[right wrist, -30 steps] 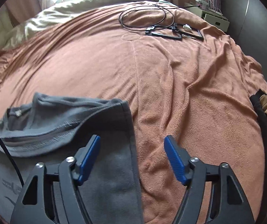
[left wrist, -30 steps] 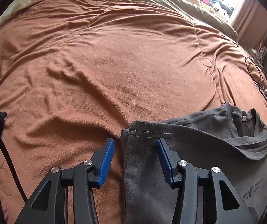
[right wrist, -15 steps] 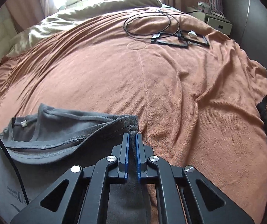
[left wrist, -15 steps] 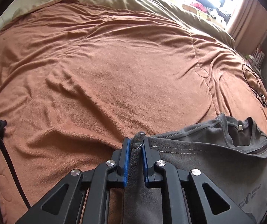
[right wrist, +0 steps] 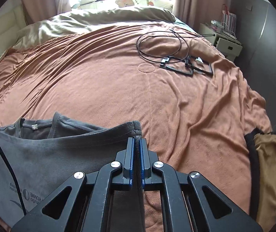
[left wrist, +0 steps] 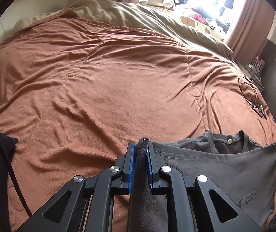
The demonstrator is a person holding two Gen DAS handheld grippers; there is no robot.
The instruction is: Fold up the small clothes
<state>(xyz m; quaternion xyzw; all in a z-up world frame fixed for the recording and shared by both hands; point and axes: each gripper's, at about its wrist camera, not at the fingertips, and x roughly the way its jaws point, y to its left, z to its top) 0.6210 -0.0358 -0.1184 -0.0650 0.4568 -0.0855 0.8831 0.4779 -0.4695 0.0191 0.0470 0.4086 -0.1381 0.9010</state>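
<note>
**Hem gripped, fold not yet made**

On the brown blanket (left wrist: 109,89), the grey T-shirt (left wrist: 225,166) lies at the near edge, unfolded. Left gripper (left wrist: 140,150) and right gripper (right wrist: 136,145) each pinch a hem corner; folding remains.

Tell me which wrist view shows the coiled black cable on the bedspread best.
The right wrist view. There the black cable lies in full loops on the brown bedspread, beside black frame-like parts, well lit and unobstructed. In the left wrist view the cable appears only small and squeezed at the far right edge.
</note>
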